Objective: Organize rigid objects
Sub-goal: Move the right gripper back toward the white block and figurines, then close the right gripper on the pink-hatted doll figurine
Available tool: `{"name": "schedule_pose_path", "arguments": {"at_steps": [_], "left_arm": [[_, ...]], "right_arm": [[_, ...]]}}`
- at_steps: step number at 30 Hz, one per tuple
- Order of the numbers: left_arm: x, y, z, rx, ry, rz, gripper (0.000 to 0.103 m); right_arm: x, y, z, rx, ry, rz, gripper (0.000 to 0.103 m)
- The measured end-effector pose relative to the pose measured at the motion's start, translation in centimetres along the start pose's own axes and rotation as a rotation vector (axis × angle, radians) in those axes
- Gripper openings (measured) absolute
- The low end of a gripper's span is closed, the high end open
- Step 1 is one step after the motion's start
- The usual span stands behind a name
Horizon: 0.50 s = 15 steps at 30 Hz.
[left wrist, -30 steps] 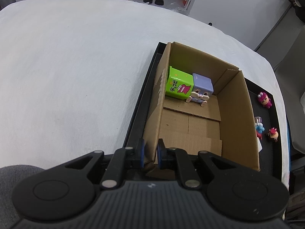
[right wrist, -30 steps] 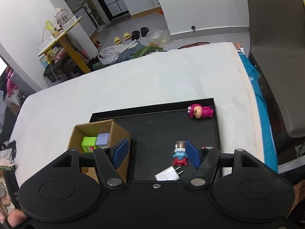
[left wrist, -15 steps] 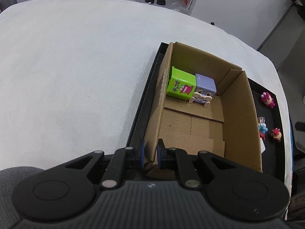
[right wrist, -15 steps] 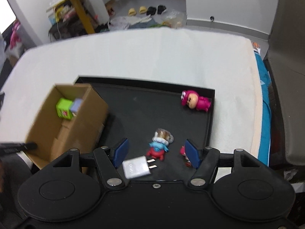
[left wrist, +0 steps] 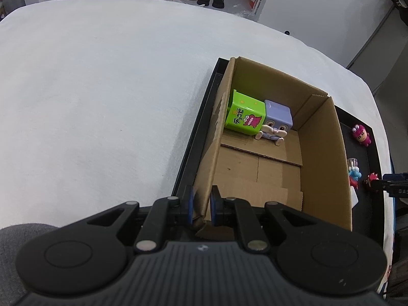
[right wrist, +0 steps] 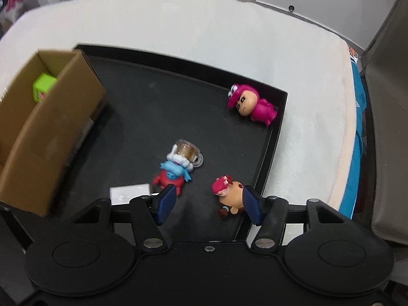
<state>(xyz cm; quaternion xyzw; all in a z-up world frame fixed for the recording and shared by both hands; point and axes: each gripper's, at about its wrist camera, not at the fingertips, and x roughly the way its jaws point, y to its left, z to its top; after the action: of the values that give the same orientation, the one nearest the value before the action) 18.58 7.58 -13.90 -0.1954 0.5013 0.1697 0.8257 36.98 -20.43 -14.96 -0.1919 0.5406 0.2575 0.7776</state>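
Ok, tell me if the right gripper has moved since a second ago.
Yes. The right gripper has swung rightward over the tray, from near the box toward the orange figure.

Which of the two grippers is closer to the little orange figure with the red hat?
The right gripper. It is open, and the orange figure lies by its right finger. The left gripper is across the tray, clamped on the cardboard box wall.

Three toy figures [right wrist: 255, 107] [right wrist: 176, 170] [right wrist: 228, 195], one white charger [right wrist: 128, 193], two toy cubes [left wrist: 244, 116] [left wrist: 276, 121], one cardboard box [left wrist: 323, 158] and one black tray [right wrist: 270, 153] are sitting here.
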Motion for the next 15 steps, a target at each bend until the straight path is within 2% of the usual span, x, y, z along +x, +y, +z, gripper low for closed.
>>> {"name": "schedule_pose_path", "arguments": {"at_steps": [3,9,15], "left_arm": [[0.1,-0.1,-0.1,0.001,-0.001,0.004,0.012],[0.1,-0.1,0.0,0.0,0.0,0.002,0.012],[0.1,-0.3,-0.1,0.007,0.0,0.013,0.012]], "right_arm": [[1.0,0.3,0.1,-0.036,0.007,-0.054,0.056],[2.2,1.0,0.1,-0.104,0.014,-0.098,0.055],[3.5,2.0,-0.3,-0.174,0.045,-0.176,0.045]]}}
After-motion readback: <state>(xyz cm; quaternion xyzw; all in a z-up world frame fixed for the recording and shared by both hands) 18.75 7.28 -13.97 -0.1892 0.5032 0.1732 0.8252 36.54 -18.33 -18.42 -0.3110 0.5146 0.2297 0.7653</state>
